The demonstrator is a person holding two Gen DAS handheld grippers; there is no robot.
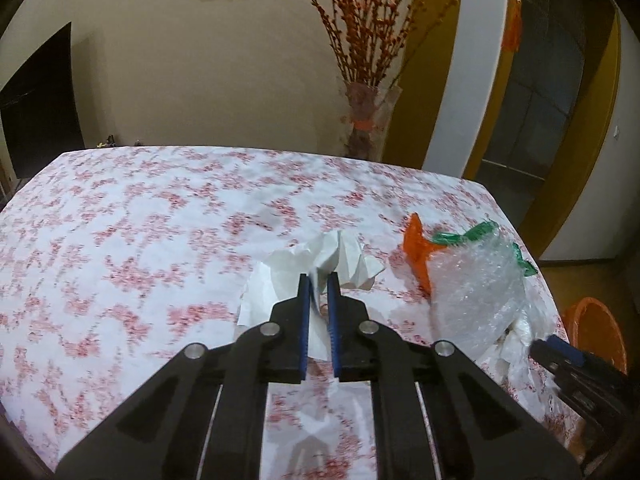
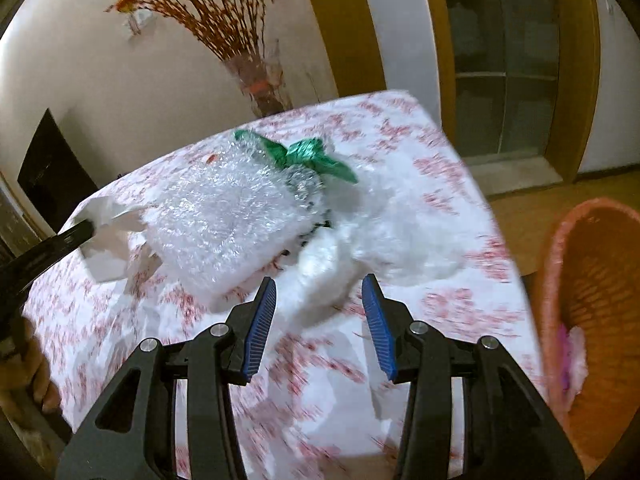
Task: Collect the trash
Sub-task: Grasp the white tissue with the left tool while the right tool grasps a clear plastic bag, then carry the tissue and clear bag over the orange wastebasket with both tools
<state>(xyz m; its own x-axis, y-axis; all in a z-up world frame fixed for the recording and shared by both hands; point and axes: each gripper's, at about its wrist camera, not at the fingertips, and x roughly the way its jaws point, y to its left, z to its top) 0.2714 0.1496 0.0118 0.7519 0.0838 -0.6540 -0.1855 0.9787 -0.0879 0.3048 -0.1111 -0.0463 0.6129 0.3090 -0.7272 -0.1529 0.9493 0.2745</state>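
Left wrist view: left gripper [image 1: 319,280] clamped on a crumpled white tissue [image 1: 320,258], its blue pads pinching the paper above the floral tablecloth [image 1: 140,240]. To the right on the cloth lie one orange plastic scrap [image 1: 418,250], one bubble-wrap wad [image 1: 476,280] and green wrapper pieces [image 1: 472,236]. The right gripper [image 1: 560,350] shows at the lower right edge beside more white paper. One orange basket [image 1: 596,328] stands past the table edge. One vase of red branches [image 1: 366,120] stands behind the table.

Right wrist view: right gripper [image 2: 319,290] with jaws apart, pads pressing on nothing; a blurred white plastic lump [image 2: 320,268] sits just ahead between the tips. The bubble wrap [image 2: 224,216] and green wrapper [image 2: 308,156] lie beyond. The basket [image 2: 592,280] is at right, some trash inside. At left, the left gripper holds the tissue [image 2: 108,236].
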